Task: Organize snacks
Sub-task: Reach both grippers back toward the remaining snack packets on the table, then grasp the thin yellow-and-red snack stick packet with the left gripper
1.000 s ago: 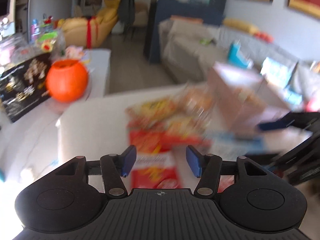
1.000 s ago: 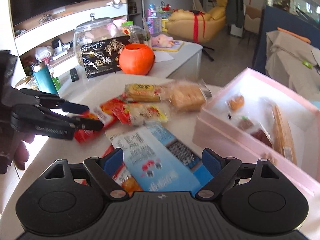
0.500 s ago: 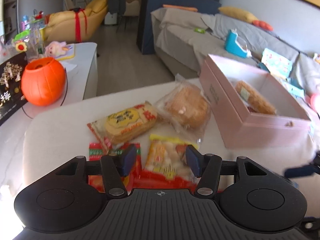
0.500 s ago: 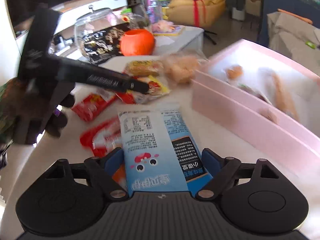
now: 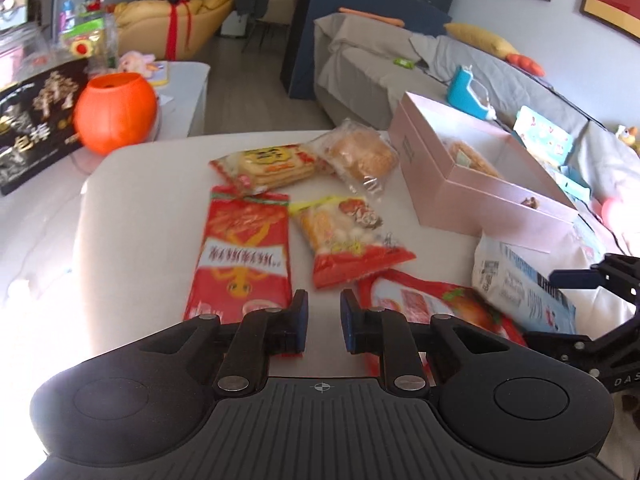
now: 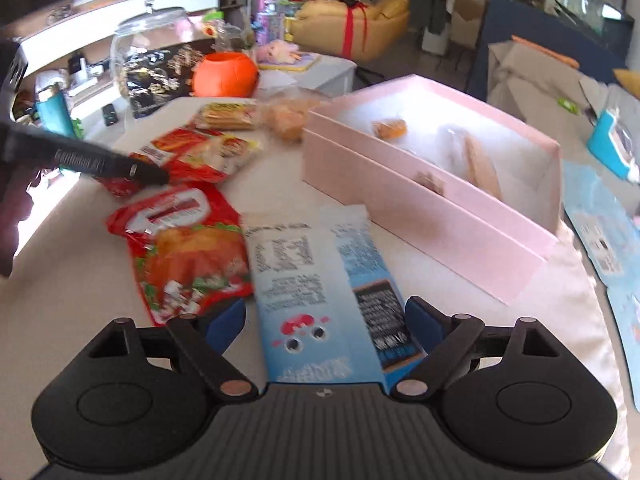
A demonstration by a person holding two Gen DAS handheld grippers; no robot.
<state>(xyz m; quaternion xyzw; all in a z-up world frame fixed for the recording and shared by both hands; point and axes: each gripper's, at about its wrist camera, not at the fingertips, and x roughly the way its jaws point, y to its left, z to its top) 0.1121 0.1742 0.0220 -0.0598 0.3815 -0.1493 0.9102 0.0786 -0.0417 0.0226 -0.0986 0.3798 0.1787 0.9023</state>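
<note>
Several snack packets lie on a white table (image 5: 132, 208). My right gripper (image 6: 325, 320) is open, its jaws on either side of a blue and white packet (image 6: 320, 280), also seen in the left wrist view (image 5: 520, 284). My left gripper (image 5: 323, 316) is open with a narrow gap, empty, low over the table between a long red packet (image 5: 244, 256) and a red packet with a tomato picture (image 5: 432, 300). A pink open box (image 6: 424, 176) holds a few snacks. Biscuits (image 5: 272, 166), a bun (image 5: 360, 152) and a red-yellow packet (image 5: 348, 236) lie beyond.
An orange pumpkin pot (image 5: 114, 106) and a black printed bag (image 5: 32, 120) stand at the table's far left. A grey sofa (image 5: 460, 68) lies behind the box. A glass jar (image 6: 148, 48) and shelf clutter stand at the left in the right wrist view.
My left gripper has pulled back toward the near table edge and its jaws have narrowed. My right gripper stays open around the blue packet, shifted slightly.
</note>
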